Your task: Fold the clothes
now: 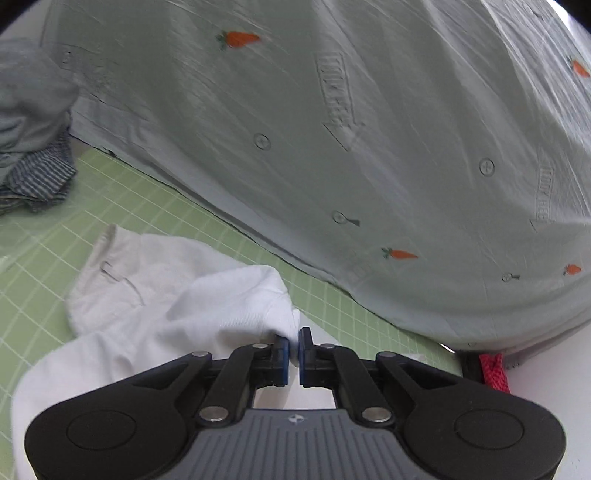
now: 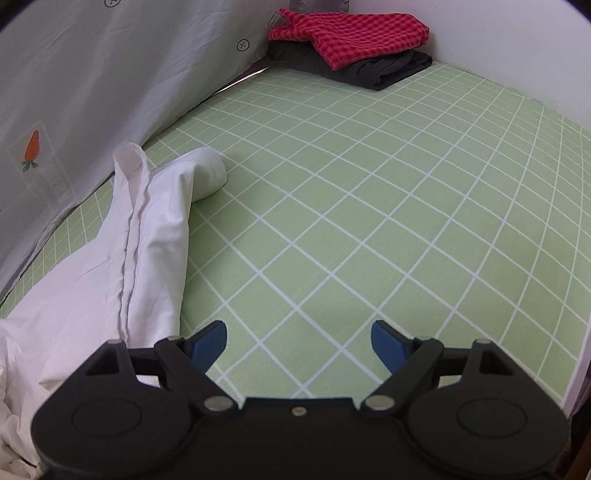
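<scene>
A white garment (image 1: 166, 295) lies crumpled on the green checked sheet (image 1: 122, 206). My left gripper (image 1: 293, 347) is shut on a fold of the white garment and holds it just above the sheet. In the right wrist view the same white garment (image 2: 147, 229) stretches along the left side, one sleeve end rolled on the sheet. My right gripper (image 2: 299, 341) is open and empty, low over the bare green sheet (image 2: 369, 203) just right of the garment.
A pale green curtain with carrot prints (image 1: 332, 129) hangs along the bed edge; it also shows in the right wrist view (image 2: 74, 92). A grey and striped clothes pile (image 1: 33, 147) lies at far left. Folded red checked (image 2: 351, 33) and dark clothes (image 2: 369, 70) sit by the white wall.
</scene>
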`<state>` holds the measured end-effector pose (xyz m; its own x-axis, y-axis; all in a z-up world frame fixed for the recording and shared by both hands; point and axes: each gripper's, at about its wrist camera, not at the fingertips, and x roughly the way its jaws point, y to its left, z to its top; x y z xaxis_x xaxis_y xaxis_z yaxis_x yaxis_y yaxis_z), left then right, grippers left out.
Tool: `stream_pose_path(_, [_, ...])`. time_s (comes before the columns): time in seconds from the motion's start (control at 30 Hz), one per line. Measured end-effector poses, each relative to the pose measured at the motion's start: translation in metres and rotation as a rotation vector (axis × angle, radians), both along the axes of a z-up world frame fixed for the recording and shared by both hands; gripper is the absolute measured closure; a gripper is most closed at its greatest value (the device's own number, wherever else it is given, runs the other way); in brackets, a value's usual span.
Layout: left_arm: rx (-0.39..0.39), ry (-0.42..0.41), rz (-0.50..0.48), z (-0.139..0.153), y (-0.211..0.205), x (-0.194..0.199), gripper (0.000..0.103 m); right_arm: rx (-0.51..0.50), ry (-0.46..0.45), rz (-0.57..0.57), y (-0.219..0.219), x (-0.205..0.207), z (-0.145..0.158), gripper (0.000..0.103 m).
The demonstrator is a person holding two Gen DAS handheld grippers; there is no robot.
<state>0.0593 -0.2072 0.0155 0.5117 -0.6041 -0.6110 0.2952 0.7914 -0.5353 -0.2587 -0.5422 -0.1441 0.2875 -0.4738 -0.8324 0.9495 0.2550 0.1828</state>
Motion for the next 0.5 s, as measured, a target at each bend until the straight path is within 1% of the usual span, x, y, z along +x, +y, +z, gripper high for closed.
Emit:
stream_pose_path(0.1, [0.019, 0.011, 0.112, -0.001, 0.062, 0.005, 0.099, -0.005, -0.002, 0.046, 0.019, 0.012, 0.004, 0.017])
stream_pose_path(0.2, [0.062, 0.052, 0.167, -0.013, 0.11, 0.004, 0.099, -0.017, -0.002, 0.118, 0.049, 0.032, 0.011, 0.017])
stream_pose_path(0.23, [0.069, 0.065, 0.168, -0.018, 0.121, 0.003, 0.099, -0.02, -0.003, 0.139, 0.059, 0.038, 0.013, 0.017])
stream_pose_path(0.37, [0.069, 0.112, 0.124, -0.036, 0.152, -0.001, 0.099, -0.021, -0.02, 0.238, 0.111, 0.065, 0.022, 0.017])
stream_pose_path(0.5, [0.07, 0.151, 0.074, -0.053, 0.179, -0.005, 0.099, -0.027, -0.123, 0.301, 0.159, 0.084, 0.033, 0.017])
